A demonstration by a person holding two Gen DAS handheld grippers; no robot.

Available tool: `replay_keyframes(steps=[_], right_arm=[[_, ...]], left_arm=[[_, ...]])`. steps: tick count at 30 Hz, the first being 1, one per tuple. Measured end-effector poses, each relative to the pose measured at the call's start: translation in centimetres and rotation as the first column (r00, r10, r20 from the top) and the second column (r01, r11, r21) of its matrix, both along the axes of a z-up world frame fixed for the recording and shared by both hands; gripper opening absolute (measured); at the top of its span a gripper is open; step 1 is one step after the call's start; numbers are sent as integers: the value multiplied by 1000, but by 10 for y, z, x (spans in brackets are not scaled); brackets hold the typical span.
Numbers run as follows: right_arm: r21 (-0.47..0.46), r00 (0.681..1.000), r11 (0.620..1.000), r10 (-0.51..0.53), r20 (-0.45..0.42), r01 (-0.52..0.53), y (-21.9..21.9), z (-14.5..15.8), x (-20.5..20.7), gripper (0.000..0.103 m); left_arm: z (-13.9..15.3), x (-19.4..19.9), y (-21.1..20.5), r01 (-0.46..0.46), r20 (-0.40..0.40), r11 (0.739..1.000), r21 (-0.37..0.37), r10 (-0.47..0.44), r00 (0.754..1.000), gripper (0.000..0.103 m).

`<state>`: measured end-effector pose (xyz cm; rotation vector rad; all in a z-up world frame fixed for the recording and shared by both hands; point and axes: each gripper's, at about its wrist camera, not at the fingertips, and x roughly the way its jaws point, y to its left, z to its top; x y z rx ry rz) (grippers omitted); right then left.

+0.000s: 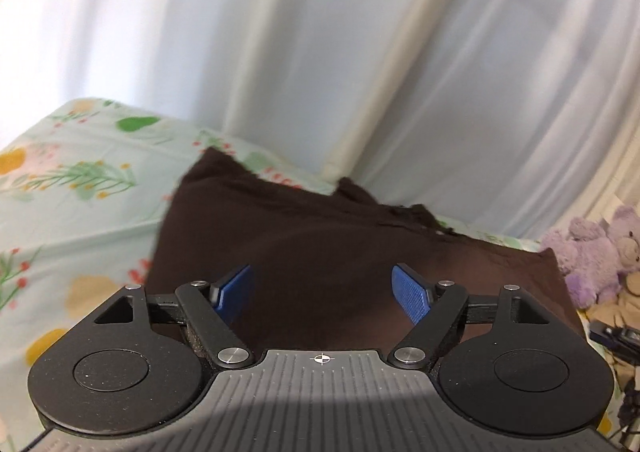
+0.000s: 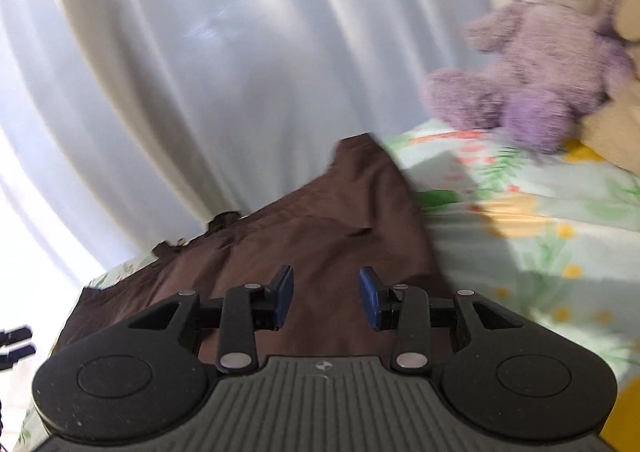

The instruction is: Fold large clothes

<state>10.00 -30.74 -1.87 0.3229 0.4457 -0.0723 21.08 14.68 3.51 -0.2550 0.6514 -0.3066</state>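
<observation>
Apparently both grippers' jaws gape over brown garment

pale sheer curtains glow with daylight behind a bed in a floral sheet.

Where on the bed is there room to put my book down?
Bare sheet lies left of the brown garment, up to the curtain. Another patch sits between the garment and the purple teddy. The teddy's corner is crowded.
</observation>
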Motion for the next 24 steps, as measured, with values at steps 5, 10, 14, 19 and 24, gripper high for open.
replay_keyframes(steps=[5,10,14,19,24], right_arm=[[-165,981,968,177,-76,-188,96,-20,80,22],[-301,982,937,148,-119,-178,123,-35,129,14],[-346,982,922,137,-133,-175,121,-40,150,13],[-334,988,930,140,-65,-153,109,-60,155,13],[-304,988,940,144,-55,-154,108,-59,159,13]], left_arm=[[-24,30,-99,103,59,992,74,-108,992,83],[-62,62,-157,129,51,972,198,-142,989,83],[-88,83,-163,49,68,964,261,-69,995,91],[-109,92,-154,12,99,978,207,-33,995,99],[-109,96,-151,21,78,984,176,-35,996,99]])
